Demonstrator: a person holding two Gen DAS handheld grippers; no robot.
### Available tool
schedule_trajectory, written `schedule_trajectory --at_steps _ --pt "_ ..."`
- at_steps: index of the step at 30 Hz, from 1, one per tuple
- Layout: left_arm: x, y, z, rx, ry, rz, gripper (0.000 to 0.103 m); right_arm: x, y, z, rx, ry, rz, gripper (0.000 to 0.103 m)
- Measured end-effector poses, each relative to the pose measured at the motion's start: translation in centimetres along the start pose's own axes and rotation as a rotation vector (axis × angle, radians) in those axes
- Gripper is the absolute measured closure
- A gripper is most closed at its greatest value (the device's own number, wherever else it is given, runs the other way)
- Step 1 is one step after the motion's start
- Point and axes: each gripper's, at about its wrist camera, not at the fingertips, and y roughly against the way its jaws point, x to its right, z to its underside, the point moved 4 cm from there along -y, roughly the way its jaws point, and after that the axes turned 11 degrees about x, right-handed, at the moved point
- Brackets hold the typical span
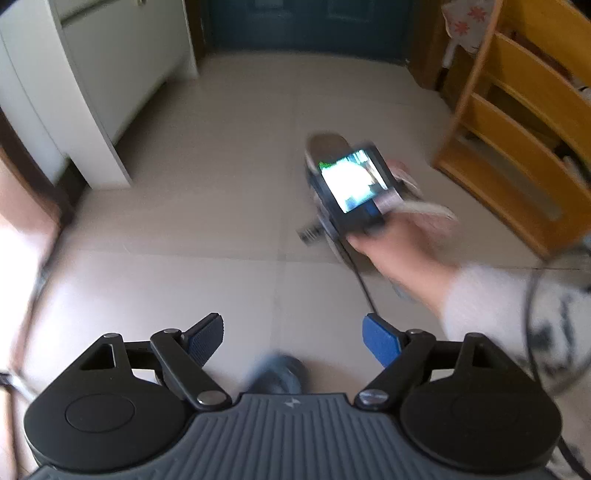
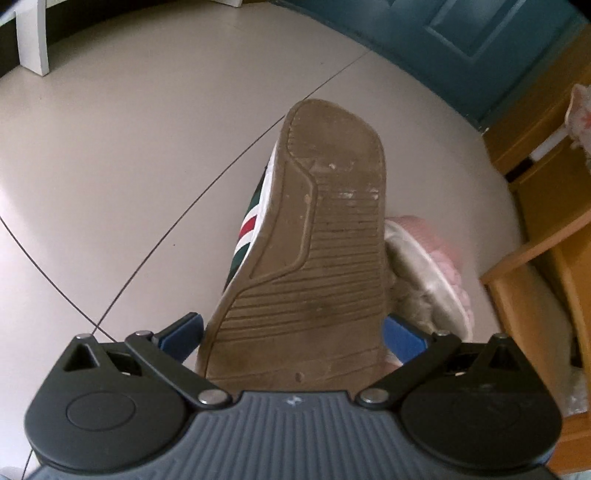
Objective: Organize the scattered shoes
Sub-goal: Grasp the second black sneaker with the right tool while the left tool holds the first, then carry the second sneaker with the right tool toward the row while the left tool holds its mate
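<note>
My right gripper (image 2: pixel 291 334) is shut on a white sneaker (image 2: pixel 314 240) with green and red side stripes. Its blue pads press the shoe's sides and the worn brown sole faces the camera, toe pointing away. A fluffy pink slipper (image 2: pixel 439 251) lies on the floor just right of the sneaker. In the left wrist view a hand (image 1: pixel 399 251) holds the right tool, whose lit screen (image 1: pixel 351 184) shows, with the sneaker (image 1: pixel 325 146) sticking out beyond it. My left gripper (image 1: pixel 293 334) hangs open over bare floor tiles, with nothing between its fingers.
A wooden slatted shoe rack (image 1: pixel 517 147) stands at the right, close to the held sneaker; it also shows as the rack (image 2: pixel 546 258). A white cabinet (image 1: pixel 92 92) stands at the left, a blue door (image 1: pixel 306 26) at the back. A blurred blue shape (image 1: pixel 277 373) lies under the left gripper.
</note>
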Motion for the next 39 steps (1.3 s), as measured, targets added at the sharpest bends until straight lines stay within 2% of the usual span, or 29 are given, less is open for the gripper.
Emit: schedule_trajectory --at_steps 4,5,7,12,14,15,17,18,19,21,23,26,28,30,33,35,37,39 --pt "-0.7 -1.7 0.5 -0.06 0.026 0.0 0.018 -2.1 -1.7 1.3 0.014 0.143 0.132 0.0" --pt "-0.8 -2.1 0.5 -0.077 0.035 0.007 0.018 -2.1 -2.1 1.8 0.017 0.151 0.15 0.0" --pt "-0.7 -2.3 0.3 -0.077 0.02 0.011 0.018 -0.8 -2.4 2.2 0.017 0.091 0.126 0.0" --pt "0.1 -2.3 -1.1 -0.044 0.0 0.044 0.018 5.7 -2.6 2.7 -0.026 -0.352 -0.101 0.006" --pt "0.4 -2.3 -1.6 -0.038 0.013 0.063 0.018 8.3 -2.0 4.1 -0.025 -0.575 -0.246 0.012" --pt "0.7 -2.3 -2.0 -0.031 0.021 0.078 0.018 8.9 -1.9 4.6 -0.026 -0.638 -0.282 0.013" --pt "1.2 -2.4 -2.3 -0.022 0.017 0.091 0.018 10.8 -1.4 6.8 -0.036 -0.912 -0.419 0.02" --pt "1.5 -2.4 -2.5 -0.016 0.011 0.098 0.018 11.2 -1.3 7.5 -0.038 -0.986 -0.455 0.022" --pt "1.8 -2.5 -2.6 -0.01 0.005 0.105 0.018 11.7 -1.2 8.8 -0.042 -1.115 -0.509 0.023" --pt "2.5 -2.9 -2.8 -0.006 -0.008 0.119 0.018 12.4 -0.7 10.9 -0.04 -1.287 -0.563 0.026" --pt "2.9 -3.6 -2.7 -0.002 -0.021 0.125 0.018 13.1 0.7 12.8 -0.025 -1.37 -0.531 0.026" --pt "3.2 -5.1 -2.6 -0.005 -0.047 0.111 0.018 13.6 2.8 14.5 -0.038 -1.357 -0.445 0.025" --pt "3.1 -5.9 -2.6 -0.005 -0.046 0.1 0.018 13.6 3.8 14.7 -0.038 -1.291 -0.392 0.024" --pt "3.1 -6.9 -3.1 0.025 -0.04 0.087 0.018 13.6 4.8 13.9 -0.039 -1.167 -0.318 0.024" --pt "3.7 -7.9 -4.0 0.121 -0.081 0.075 0.018 13.2 5.5 12.1 -0.037 -0.981 -0.246 0.024" --pt "4.2 -8.5 -4.1 0.154 -0.12 0.072 0.018 13.0 5.4 11.2 -0.043 -0.845 -0.179 0.012" --pt "4.7 -9.2 -4.0 0.179 -0.182 0.067 0.018 13.3 5.3 11.7 -0.068 -0.831 -0.117 0.011" --pt "5.1 -9.8 -3.7 0.154 -0.162 0.134 0.018 14.5 5.5 13.2 -0.095 -0.911 -0.074 0.011"
